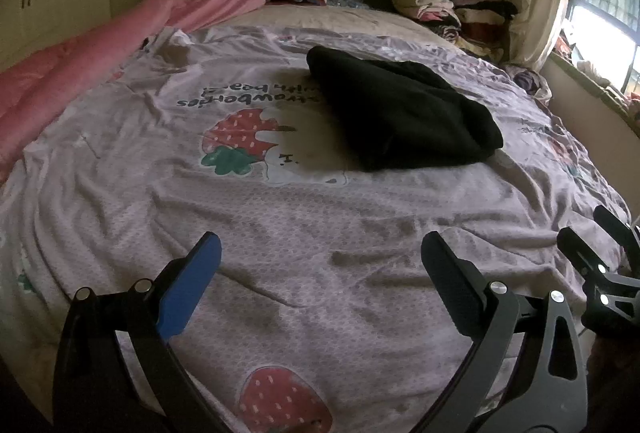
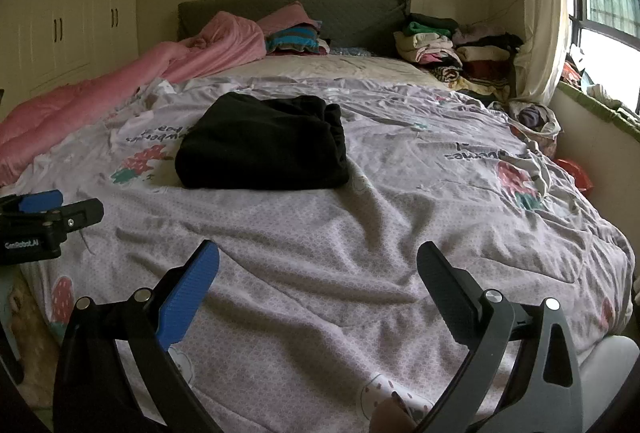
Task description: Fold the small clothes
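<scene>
A black garment (image 1: 400, 113) lies folded into a thick rectangle on the lilac strawberry-print bedspread (image 1: 280, 217); it also shows in the right wrist view (image 2: 260, 149), left of centre. My left gripper (image 1: 320, 253) is open and empty, held above the bedspread well short of the garment. My right gripper (image 2: 318, 261) is open and empty, also above the near part of the bed. The right gripper shows at the right edge of the left wrist view (image 1: 608, 253). The left gripper shows at the left edge of the right wrist view (image 2: 48, 209).
A pink quilt (image 1: 120, 41) is bunched along the bed's left side. Stacks of folded clothes (image 2: 452, 53) sit at the head of the bed, right. Loose clothes (image 2: 536, 121) lie by the window wall. A wardrobe (image 2: 68, 25) stands left.
</scene>
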A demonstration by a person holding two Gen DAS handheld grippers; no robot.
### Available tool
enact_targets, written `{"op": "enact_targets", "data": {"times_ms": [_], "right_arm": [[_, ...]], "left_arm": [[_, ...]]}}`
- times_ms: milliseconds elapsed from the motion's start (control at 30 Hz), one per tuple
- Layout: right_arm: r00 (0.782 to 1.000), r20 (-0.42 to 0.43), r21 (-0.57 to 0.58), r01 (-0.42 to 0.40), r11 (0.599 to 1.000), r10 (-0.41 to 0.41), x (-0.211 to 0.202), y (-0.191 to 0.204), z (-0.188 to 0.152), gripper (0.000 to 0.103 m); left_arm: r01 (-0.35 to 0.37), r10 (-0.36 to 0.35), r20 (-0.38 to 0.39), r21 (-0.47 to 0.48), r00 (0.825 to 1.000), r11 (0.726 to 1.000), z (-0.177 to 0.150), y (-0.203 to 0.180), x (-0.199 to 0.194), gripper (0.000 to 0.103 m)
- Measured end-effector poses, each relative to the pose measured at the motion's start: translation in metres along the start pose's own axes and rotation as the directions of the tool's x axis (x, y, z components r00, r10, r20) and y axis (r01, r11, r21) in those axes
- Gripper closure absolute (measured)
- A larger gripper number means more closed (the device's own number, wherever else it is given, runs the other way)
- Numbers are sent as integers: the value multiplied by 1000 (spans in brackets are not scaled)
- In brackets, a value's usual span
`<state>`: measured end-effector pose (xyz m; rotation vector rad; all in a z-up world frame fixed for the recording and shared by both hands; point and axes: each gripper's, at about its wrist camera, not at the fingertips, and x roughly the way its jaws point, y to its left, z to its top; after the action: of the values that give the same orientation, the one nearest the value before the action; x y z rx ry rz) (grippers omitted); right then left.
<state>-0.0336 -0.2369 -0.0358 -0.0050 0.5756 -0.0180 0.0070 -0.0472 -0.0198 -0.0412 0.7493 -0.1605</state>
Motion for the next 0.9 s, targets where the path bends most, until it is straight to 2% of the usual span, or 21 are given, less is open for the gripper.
{"op": "enact_targets", "data": {"times_ms": [400,667,767,833,900], "right_arm": [[1000,-2,2,-2,1000,2,0,1,-1,4],[999,-17,43,39,998,-38,0,-11,-7,4],[994,-20,109,106,988,-104,-5,-34,-8,4],[983,-32,185,185,965,-182,-13,-67,-13,4],[949,-63,255,314,915,-308,-25,-113,-24,4]], "left_arm": [[-9,9,-9,8,1000,1000,-2,3,0,9],[-7,7,-24,-4,1000,1000,-7,7,1,9],[-7,6,-30,-21,1000,1000,-6,21,1,9],[-22,20,-30,-53,999,998,0,41,2,9],[-55,52,-34,-112,998,992,11,81,3,9]]}}
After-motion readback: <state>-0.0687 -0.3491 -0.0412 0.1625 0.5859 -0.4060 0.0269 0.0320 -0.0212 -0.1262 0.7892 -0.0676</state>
